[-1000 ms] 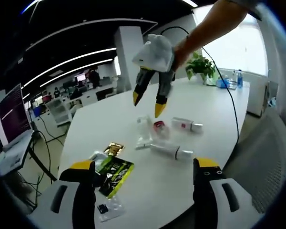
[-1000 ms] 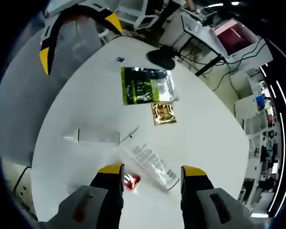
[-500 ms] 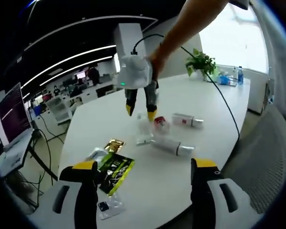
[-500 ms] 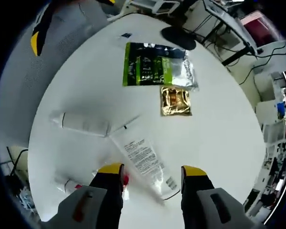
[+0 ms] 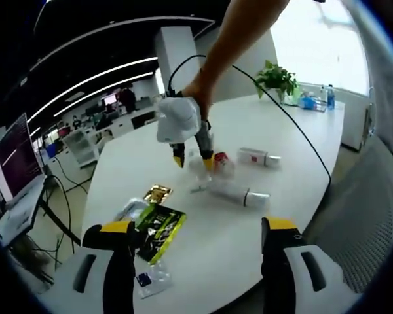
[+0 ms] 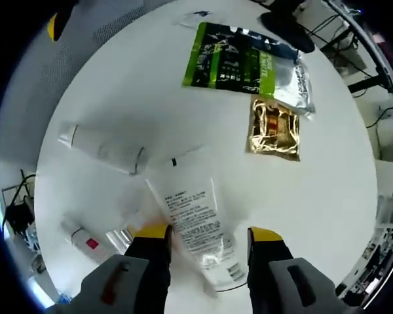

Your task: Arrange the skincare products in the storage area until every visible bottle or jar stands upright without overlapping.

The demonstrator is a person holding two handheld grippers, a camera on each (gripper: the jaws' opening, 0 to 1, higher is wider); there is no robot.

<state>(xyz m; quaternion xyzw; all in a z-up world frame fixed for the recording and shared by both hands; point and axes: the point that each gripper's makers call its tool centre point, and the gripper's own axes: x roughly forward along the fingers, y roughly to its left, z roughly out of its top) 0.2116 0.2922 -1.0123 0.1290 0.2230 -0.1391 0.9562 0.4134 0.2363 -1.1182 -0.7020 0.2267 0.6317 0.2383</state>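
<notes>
One tube [image 6: 195, 222] (flat) between open jaws.

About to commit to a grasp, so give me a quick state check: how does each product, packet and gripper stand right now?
clear tube: lying flat, between the right gripper's fingers
white tube: lying on its side
small red-label bottle: lying down
green packet: flat on the table
gold sachet: flat
right gripper: open, astride the clear tube
left gripper: open, holding nothing
</notes>
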